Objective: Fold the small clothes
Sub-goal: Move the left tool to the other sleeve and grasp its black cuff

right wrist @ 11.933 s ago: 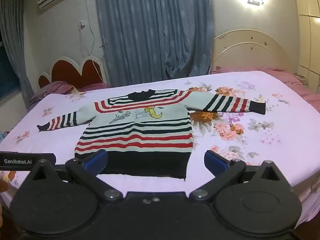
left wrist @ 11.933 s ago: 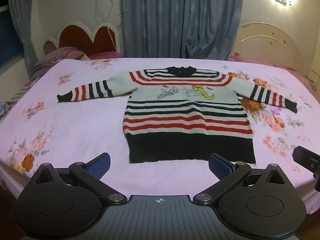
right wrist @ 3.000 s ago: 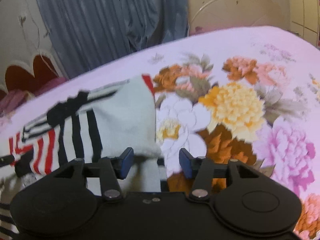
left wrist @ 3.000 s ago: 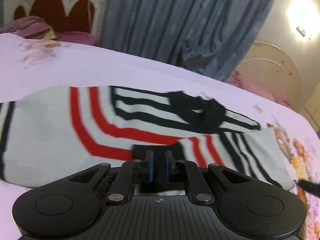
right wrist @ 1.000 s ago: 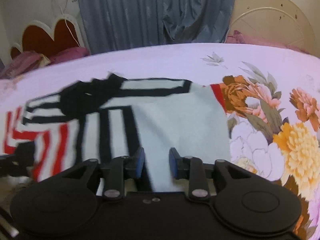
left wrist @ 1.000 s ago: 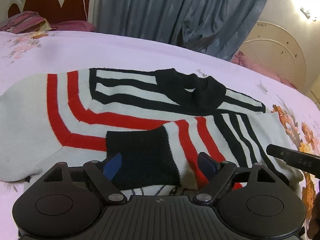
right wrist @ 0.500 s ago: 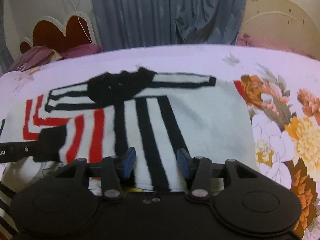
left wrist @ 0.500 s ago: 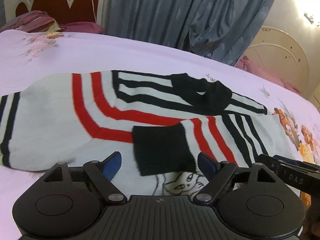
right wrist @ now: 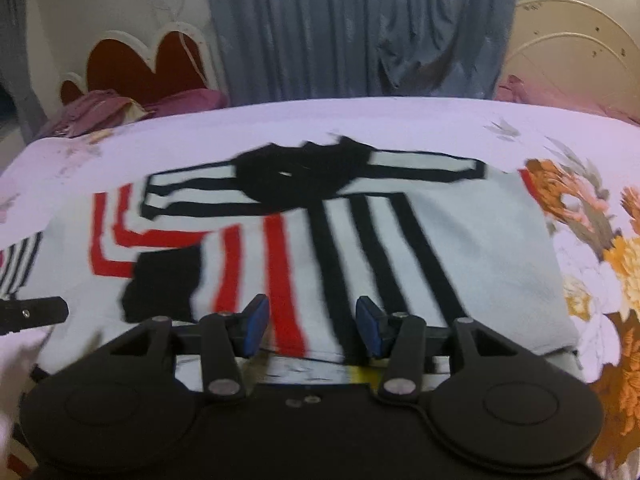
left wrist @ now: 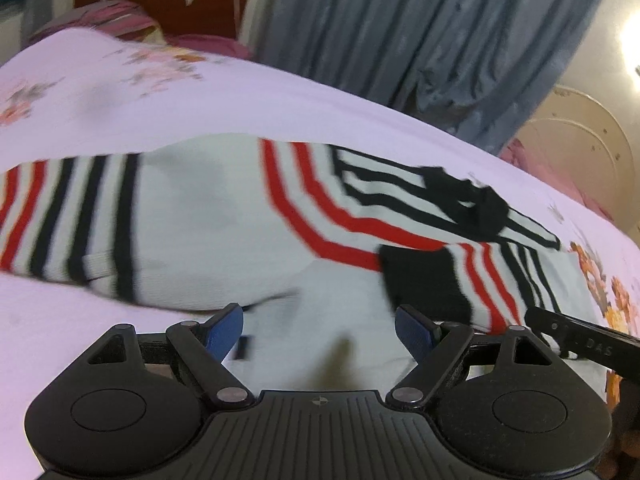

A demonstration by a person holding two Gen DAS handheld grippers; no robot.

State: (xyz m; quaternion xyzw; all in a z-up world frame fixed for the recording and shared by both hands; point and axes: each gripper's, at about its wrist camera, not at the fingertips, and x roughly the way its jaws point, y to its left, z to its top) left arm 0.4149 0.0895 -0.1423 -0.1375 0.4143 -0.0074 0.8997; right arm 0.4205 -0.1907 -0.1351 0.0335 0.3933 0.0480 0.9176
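A striped sweater (right wrist: 460, 248) is spread on the floral bedsheet (left wrist: 180, 92), w/ one sleeve folded across its chest so the black cuff (right wrist: 164, 284) lies just below the collar (right wrist: 300, 176). The left gripper (left wrist: 319, 330) is held released above the sweater's chest, nothing between its pads. The right gripper (right wrist: 312, 322) has just been opening; its pads are seen apart over the folded sleeve, gripping nothing.

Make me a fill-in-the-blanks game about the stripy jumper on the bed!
1. The striped knitted sweater lies on a pink flowered ____.
2. Its round collar is coloured ____.
3. The folded-in sleeve ends in a ____ cuff.
4. The right gripper has just been opening; its blue pads grip ____.

Missing words: bedsheet; black; black; nothing
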